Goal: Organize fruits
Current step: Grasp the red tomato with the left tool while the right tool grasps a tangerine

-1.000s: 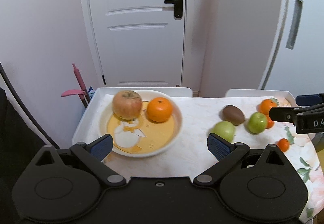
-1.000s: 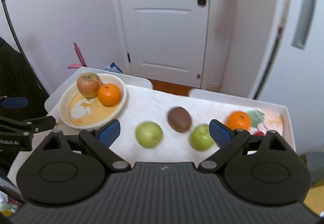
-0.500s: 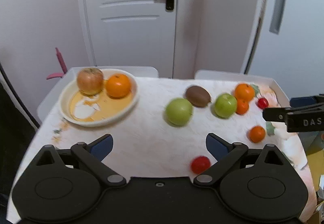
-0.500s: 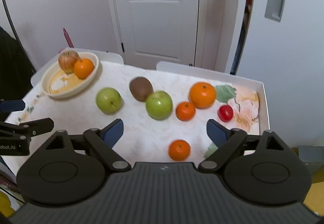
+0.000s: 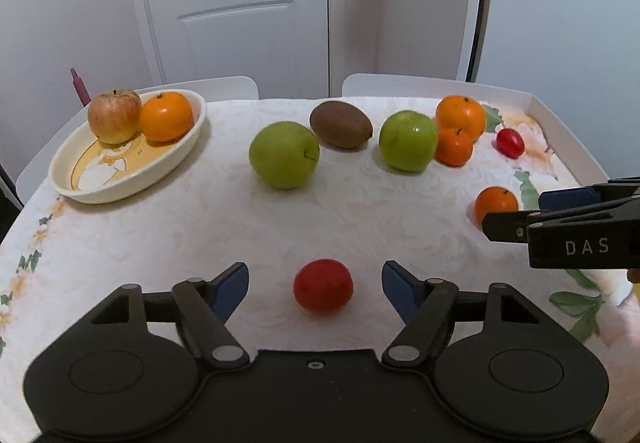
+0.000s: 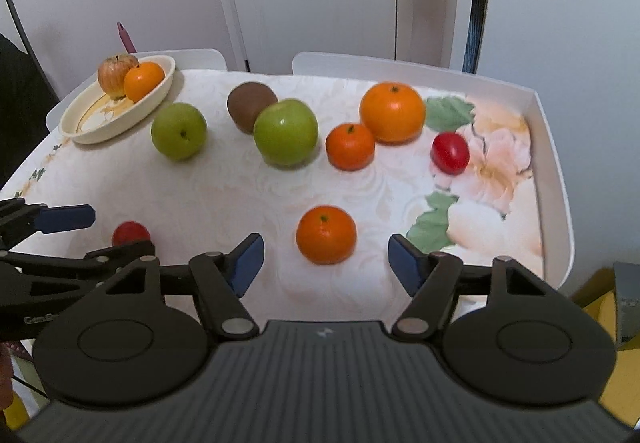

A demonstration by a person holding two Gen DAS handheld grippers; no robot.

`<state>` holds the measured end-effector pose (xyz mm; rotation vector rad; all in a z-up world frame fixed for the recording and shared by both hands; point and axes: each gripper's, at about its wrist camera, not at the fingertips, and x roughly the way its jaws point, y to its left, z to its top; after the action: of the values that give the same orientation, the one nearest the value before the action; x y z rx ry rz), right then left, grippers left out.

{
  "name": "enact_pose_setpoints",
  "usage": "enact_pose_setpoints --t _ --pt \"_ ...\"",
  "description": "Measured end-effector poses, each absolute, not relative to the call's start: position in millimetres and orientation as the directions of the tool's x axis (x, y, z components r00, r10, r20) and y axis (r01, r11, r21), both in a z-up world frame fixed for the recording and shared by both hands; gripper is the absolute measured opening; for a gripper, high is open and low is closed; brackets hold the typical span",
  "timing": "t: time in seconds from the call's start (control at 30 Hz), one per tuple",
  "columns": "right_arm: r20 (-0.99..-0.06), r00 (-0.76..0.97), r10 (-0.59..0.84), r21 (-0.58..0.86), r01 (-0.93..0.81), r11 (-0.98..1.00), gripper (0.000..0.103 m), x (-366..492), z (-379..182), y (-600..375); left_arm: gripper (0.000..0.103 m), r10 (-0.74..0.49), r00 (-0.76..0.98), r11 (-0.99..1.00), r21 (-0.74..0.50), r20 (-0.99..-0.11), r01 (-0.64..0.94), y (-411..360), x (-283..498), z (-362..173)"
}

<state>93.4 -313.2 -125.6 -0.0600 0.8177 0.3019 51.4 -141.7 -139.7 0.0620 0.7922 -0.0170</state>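
Fruit count, seen from right tool:
- green apples: two, far ahead
- red-yellow apple: one, far ahead-left, in bowl
- big oranges: two, one in bowl, one ahead-right
- small mandarins: two, nearer one between fingers
- kiwi: one
- small red fruits: two
- bowl: one
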Motion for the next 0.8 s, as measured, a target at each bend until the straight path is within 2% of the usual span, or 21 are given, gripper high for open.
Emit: enact_pose_setpoints --t 0.13,0.2,0.3,0.37,0.43,0.8 --pt "-0.723 0.644 0.25 0.074 -0.287 0.955 0.082 97 -132 -314 0.067 0.026 0.697 0.998 0.058 -0.716 0.023 -141 55 -145" --pt "-0.721 0.645 0.253 0.077 -0.288 0.955 0.081 98 -135 -314 0.065 0.023 0.693 0.999 0.048 -0.721 0.017 -140 56 -148" --pt "-0.72 0.645 0.255 0.077 -0.292 0.953 0.076 100 -138 -313 0.055 0.021 0.69 0.999 0.048 -0.723 0.02 -142 57 -150" --pt "-0.721 0.644 0.254 0.075 -0.292 0.953 0.075 102 -140 -312 0.044 0.021 0.688 0.999 0.05 -0.726 0.022 -144 58 -151" --pt "-0.722 0.645 0.251 0.073 -0.29 0.954 0.074 102 -141 -312 0.037 0.013 0.691 0.999 0.044 -0.723 0.028 -145 57 -152" --pt "-0.72 0.649 0.247 0.063 -0.293 0.954 0.064 107 -143 -311 0.037 0.016 0.69 0.998 0.054 -0.723 0.033 -146 56 -151"
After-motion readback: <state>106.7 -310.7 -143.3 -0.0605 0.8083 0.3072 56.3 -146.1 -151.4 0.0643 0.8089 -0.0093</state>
